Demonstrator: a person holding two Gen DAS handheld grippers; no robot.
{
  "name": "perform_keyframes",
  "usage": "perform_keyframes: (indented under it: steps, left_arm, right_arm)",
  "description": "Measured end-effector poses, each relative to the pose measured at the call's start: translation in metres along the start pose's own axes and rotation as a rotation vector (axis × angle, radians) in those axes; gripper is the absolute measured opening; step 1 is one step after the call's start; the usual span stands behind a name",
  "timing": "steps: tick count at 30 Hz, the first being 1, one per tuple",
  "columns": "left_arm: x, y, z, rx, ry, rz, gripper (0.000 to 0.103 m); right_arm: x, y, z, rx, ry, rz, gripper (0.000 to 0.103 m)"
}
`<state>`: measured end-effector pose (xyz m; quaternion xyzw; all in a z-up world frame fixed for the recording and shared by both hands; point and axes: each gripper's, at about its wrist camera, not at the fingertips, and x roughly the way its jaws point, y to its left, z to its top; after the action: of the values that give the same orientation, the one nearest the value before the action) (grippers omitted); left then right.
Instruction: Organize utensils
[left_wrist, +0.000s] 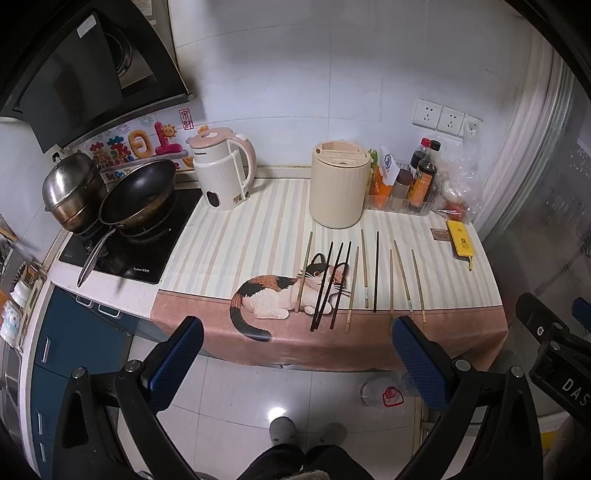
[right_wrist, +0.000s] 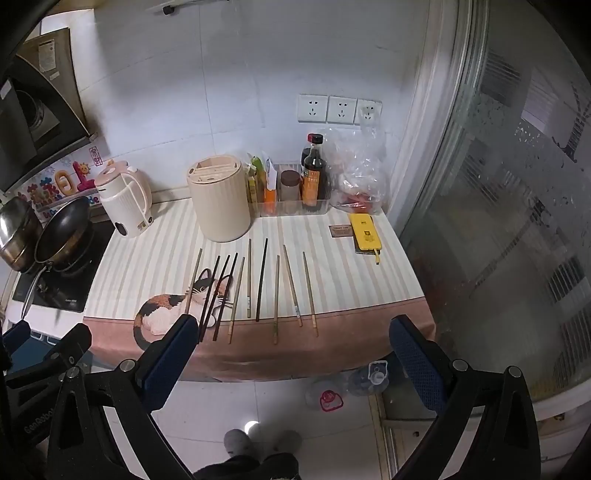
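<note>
A tall cream ribbed plastic utensil holder (left_wrist: 335, 184) stands on the striped tabletop (left_wrist: 236, 243); before it lie loose wooden chopsticks (left_wrist: 376, 271). Behind-right of it, a clear tray (left_wrist: 397, 205) holds sauce bottles (left_wrist: 424, 181). Both grippers' fingers (left_wrist: 177, 363) (right_wrist: 415, 360) are spread, holding nothing.

White tiled wall (left_wrist: 295, 66) behind a counter draped in a striped cloth with a calico cat print (left_wrist: 258, 229), three wall sockets (right_wrist: 338, 109) above the far right corner. Black range hood (left_wrist: 74, 74) upper left over a dark hob (left_wrist: 122, 251), blue cabinet fronts (left_wrist: 74, 343) below. Frosted glass door (right_wrist: 517, 221) on the right, glossy white floor tiles (left_wrist: 236, 402) catching a lamp's reflection.
</note>
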<state>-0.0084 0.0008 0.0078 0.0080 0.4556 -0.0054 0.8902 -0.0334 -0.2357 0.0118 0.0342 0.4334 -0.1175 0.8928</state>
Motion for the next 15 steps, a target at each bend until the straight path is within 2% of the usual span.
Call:
perform_keyframes:
  steps: [15]
  left_arm:
    - [-0.0036,0.0034,0.0062,0.001,0.0,0.003,0.103]
  right_arm:
    - [-0.0021,0.0025,0.0009,-0.001,-0.003,0.003,0.103]
